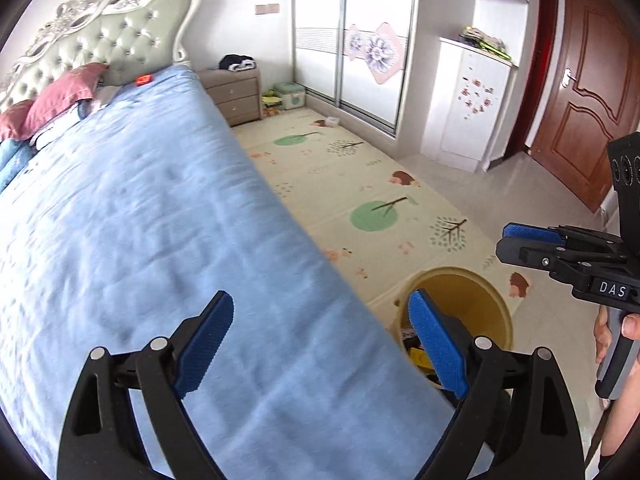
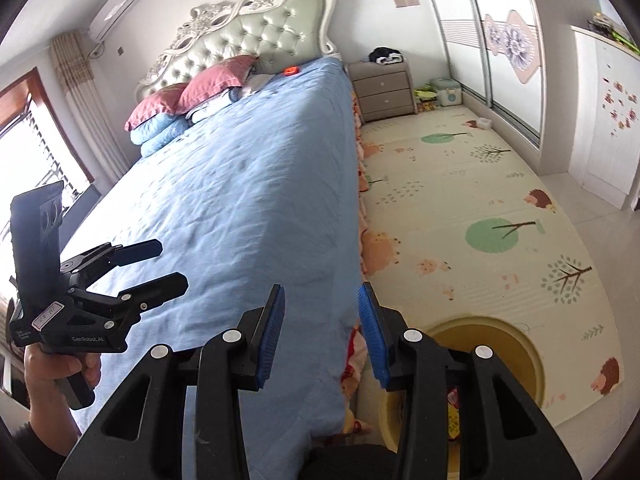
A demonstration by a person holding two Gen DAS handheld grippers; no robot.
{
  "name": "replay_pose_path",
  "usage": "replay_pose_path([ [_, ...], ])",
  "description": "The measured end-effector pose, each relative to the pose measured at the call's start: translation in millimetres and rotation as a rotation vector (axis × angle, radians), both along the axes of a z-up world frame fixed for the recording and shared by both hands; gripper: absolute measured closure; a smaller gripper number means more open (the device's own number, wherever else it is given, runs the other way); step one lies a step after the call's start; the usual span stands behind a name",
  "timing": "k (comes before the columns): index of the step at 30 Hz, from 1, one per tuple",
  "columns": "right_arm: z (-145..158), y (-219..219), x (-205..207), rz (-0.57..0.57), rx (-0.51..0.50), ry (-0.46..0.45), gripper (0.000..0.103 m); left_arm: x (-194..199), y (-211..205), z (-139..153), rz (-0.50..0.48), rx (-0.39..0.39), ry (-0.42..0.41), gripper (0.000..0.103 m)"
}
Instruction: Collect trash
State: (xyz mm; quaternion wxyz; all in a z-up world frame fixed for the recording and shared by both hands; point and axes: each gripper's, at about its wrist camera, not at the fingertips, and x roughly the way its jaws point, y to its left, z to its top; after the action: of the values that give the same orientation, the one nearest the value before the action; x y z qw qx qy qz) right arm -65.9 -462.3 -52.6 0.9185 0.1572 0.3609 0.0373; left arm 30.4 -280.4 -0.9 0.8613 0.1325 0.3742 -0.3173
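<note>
blue-padded fingers of the left gripper (image 1: 320, 344) stand wide apart with nothing between them, over the long edge of the bed (image 1: 140, 220) where its blue cover drops toward the floor. the right gripper (image 2: 322, 334) holds its jaws at a narrow gap, also empty, above the same edge of the bed; a hand (image 2: 60, 364) grips the left gripper's handle at the left of this view. just beside the bed, on the patterned play mat (image 2: 480, 208), stands a yellow bin (image 2: 524, 354), upright and open, with wrappers (image 2: 454, 412) lying inside it. near the headboard corner of the bed a small orange-red item (image 2: 289, 70) lies on the cover beside the pink pillows (image 2: 192, 92).
</note>
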Motion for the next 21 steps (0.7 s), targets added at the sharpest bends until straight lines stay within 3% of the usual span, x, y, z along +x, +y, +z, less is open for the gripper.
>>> replay_pose_path([
  [11, 21, 146, 85, 0.241, 0.001, -0.035, 0.065, 34, 148, 25, 0.278, -0.012, -0.117, 0.011],
  [21, 38, 241, 150, 0.354, 0.061, -0.086, 0.065, 74, 230, 40, 0.454, -0.069, -0.184, 0.007],
])
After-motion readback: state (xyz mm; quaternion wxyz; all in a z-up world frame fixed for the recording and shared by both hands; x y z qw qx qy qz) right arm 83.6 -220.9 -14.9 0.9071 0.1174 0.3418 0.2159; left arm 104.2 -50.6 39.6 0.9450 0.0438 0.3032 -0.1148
